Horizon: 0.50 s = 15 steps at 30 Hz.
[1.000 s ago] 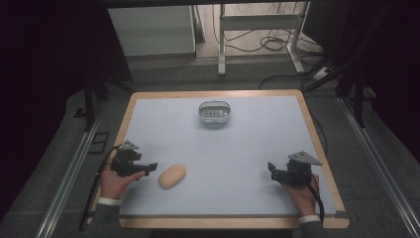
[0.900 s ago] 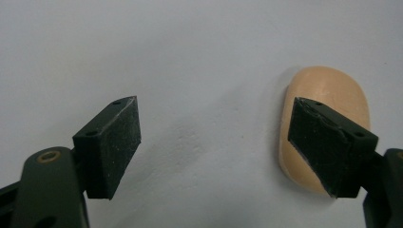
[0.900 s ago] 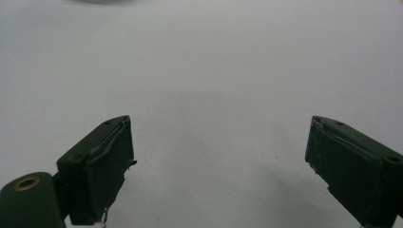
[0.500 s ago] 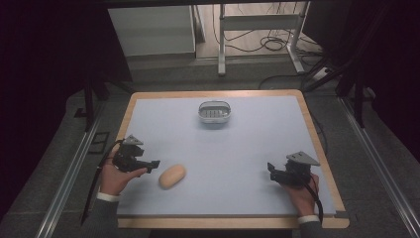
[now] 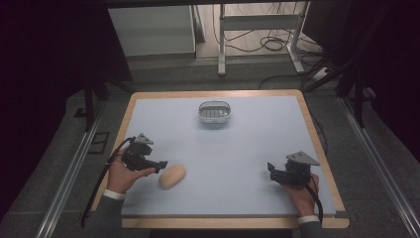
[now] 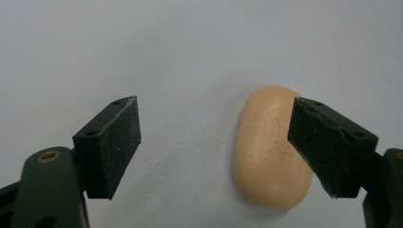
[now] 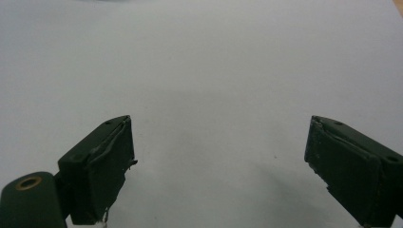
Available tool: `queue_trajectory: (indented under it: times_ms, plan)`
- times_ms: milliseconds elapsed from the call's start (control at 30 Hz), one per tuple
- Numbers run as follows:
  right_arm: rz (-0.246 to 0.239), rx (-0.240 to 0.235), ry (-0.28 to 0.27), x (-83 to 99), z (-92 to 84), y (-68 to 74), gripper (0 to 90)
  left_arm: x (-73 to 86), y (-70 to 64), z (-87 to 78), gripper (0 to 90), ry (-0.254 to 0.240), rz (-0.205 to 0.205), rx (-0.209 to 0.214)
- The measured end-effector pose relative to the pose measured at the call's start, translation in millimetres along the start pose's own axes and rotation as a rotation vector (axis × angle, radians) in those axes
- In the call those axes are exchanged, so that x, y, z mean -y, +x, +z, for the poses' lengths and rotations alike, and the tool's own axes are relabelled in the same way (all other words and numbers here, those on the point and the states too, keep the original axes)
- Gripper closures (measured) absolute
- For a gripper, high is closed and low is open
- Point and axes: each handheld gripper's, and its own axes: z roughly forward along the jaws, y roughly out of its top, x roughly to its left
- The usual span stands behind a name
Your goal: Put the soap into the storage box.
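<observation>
A tan, oval bread roll lies on the pale blue table top near the front left. My left gripper is open and sits just left of it, jaw tips close to the roll's upper end. In the left gripper view the roll lies on the mat between the jaws, close against the right jaw, and my left gripper stands wide apart. My right gripper rests at the front right, held by a hand, open with bare mat between its jaws.
A small white basket-like container stands at the back middle of the table. The wooden table rim frames the blue mat. Metal rails run along both sides on the floor, and cables lie beyond the far edge.
My left gripper has moved right and slightly toward the front, closing in on the roll. The right gripper and the roll have stayed in place.
</observation>
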Motion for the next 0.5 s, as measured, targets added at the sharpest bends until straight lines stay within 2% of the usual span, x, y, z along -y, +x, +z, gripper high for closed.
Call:
queue_trajectory:
  times_ms: [500]
  plan:
    - [0.0, 0.003, 0.005, -0.1, 0.4, 0.7, 9.4, -7.9, -16.0, 10.8, 18.5, 0.036, 0.056, 0.021]
